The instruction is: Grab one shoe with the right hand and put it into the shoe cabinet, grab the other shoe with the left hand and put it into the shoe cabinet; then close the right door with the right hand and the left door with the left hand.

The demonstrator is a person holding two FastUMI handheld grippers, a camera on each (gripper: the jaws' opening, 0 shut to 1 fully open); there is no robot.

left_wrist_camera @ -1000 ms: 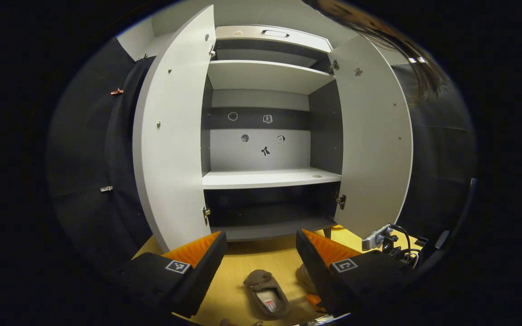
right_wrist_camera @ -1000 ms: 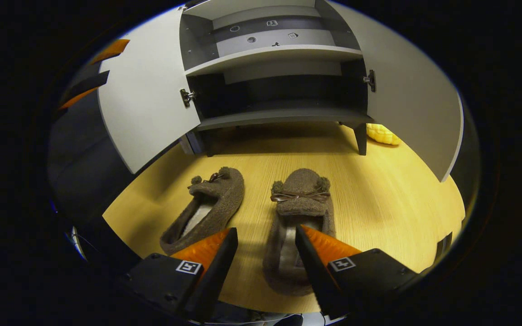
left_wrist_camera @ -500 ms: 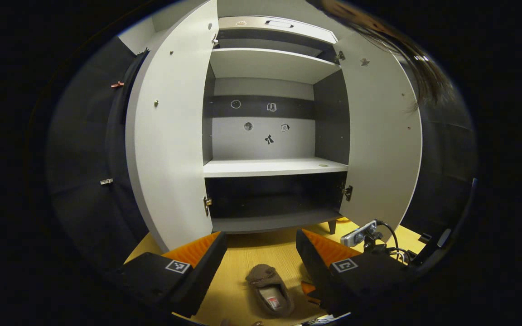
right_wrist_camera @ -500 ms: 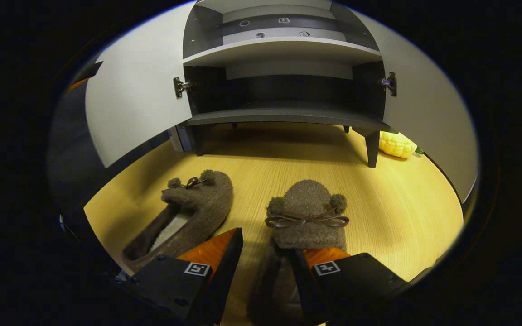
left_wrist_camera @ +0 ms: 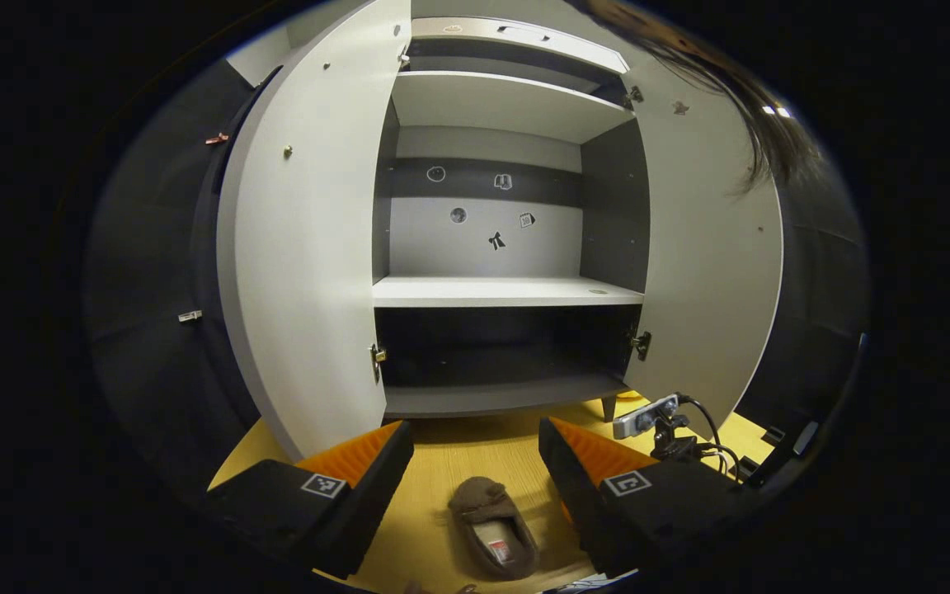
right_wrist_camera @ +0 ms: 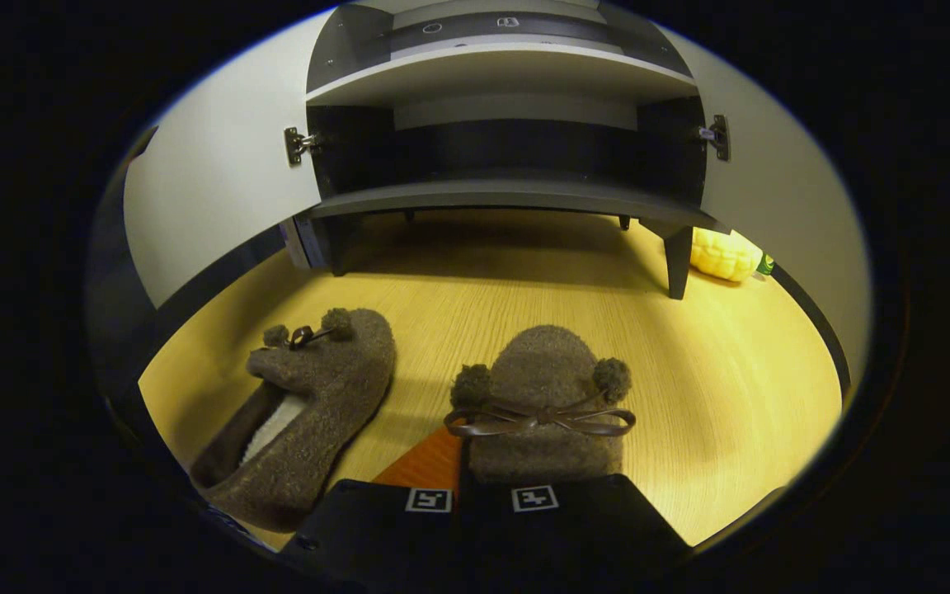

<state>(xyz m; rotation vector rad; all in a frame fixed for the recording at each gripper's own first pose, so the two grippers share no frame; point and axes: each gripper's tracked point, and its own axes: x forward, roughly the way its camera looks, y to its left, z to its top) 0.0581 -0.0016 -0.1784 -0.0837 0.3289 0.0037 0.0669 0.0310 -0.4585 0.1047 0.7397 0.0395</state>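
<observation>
left tongs [left_wrist_camera: 475,450]: fingers spread wide, held level | right tongs [right_wrist_camera: 475,483]: fingers drawn close together, angled downward

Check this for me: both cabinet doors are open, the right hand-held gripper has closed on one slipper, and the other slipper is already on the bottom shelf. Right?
Not quite. The other slipper lies on the wooden floor, not on the bottom shelf; the right gripper view shows it. The rest holds: both doors are open, and the right hand-held gripper has closed on one slipper.
</observation>
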